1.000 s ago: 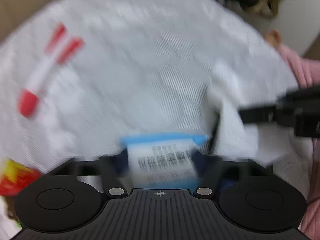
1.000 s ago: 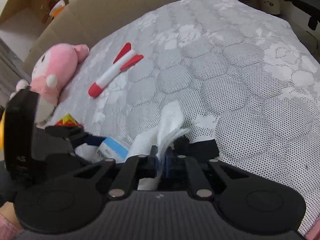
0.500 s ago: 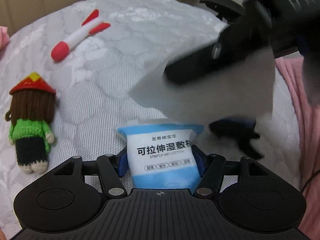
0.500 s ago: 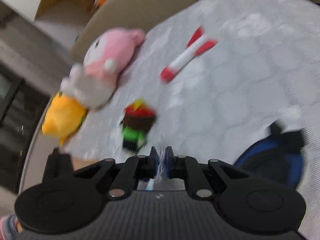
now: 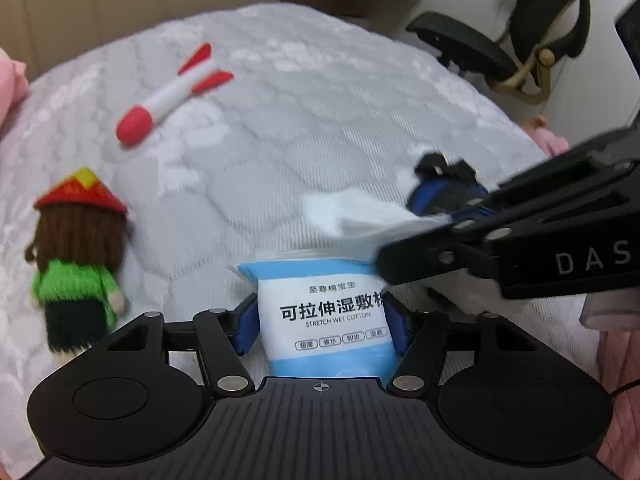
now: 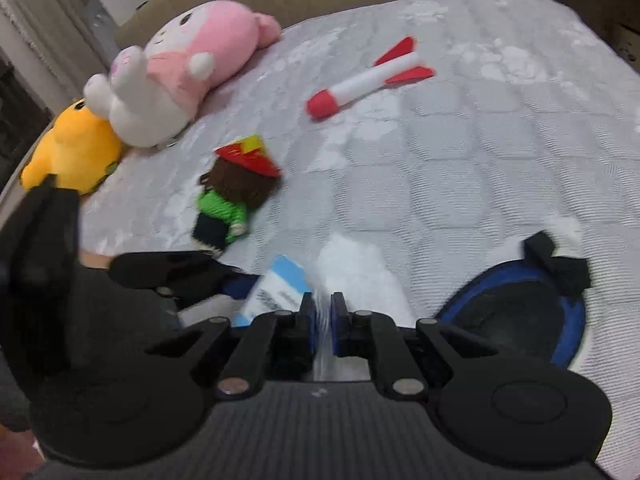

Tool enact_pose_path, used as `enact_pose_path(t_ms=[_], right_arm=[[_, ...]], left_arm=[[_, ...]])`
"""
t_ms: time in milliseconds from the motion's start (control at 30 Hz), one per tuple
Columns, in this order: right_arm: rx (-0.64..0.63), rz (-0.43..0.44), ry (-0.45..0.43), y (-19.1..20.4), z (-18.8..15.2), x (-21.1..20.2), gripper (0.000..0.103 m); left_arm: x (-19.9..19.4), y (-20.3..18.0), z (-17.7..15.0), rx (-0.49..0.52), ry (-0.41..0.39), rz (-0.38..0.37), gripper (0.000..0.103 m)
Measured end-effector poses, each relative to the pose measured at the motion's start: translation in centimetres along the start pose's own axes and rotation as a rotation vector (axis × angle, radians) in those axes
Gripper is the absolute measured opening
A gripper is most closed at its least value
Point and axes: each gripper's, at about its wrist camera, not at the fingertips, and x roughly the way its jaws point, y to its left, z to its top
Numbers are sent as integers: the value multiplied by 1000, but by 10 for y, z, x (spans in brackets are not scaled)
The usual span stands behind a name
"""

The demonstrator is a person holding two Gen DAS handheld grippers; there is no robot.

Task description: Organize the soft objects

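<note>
White cotton sheet (image 5: pixel 360 220) pinched in right gripper (image 6: pixel 323 312), drawn out above blue wet-cotton pack (image 5: pixel 324 312) clamped upright in left gripper (image 5: pixel 320 320) at 6 o'clock. Left loose on quilted bed (image 5: pixel 320 120): knitted doll (image 5: pixel 76 256) at 9 o'clock, foam rocket (image 5: pixel 168 96) at 11. Barely begun, seemingly.

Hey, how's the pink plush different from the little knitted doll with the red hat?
The pink plush looks much bigger than the knitted doll. The plush is smooth pink and white fabric; the doll is yarn, with a red and yellow hat, brown hair and a green top. The plush lies against a yellow plush at the bed's edge; the doll lies alone, further in. Both are lying down on the white quilted bed cover, and neither is held by any tongs.
</note>
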Motion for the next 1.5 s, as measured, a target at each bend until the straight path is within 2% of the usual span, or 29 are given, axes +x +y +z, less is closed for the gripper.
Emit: enact_pose_path(t_ms=[300,433,500,767,933,1133,1233,1400,1500], right_arm=[[73,-46,-36,-39,7,-14,9],[83,-55,-43,-47,7,-15,9],[86,-56,-40,-49,6,-15,9],[61,-24,-40,-38,8,-14,9],[36,24,-49,-23,12,-17,9],[43,139,-34,-5,12,-22,9],[39,157,-12,-2,10,-17,9],[57,46,70,-25,-2,3,16],[79,-31,74,-44,-5,6,17]], left_arm=[[5,7,36,-66,-91,16,63],[4,16,33,-142,-147,5,63],[5,18,26,-145,-151,4,63],[-2,17,6,-110,-87,5,65],[-7,7,-3,-24,-42,13,67],[-5,11,-2,-67,-40,9,69],[-5,12,0,-72,-41,5,72],[-11,11,2,-62,-21,-1,83],[-12,10,1,-74,-9,1,85]])
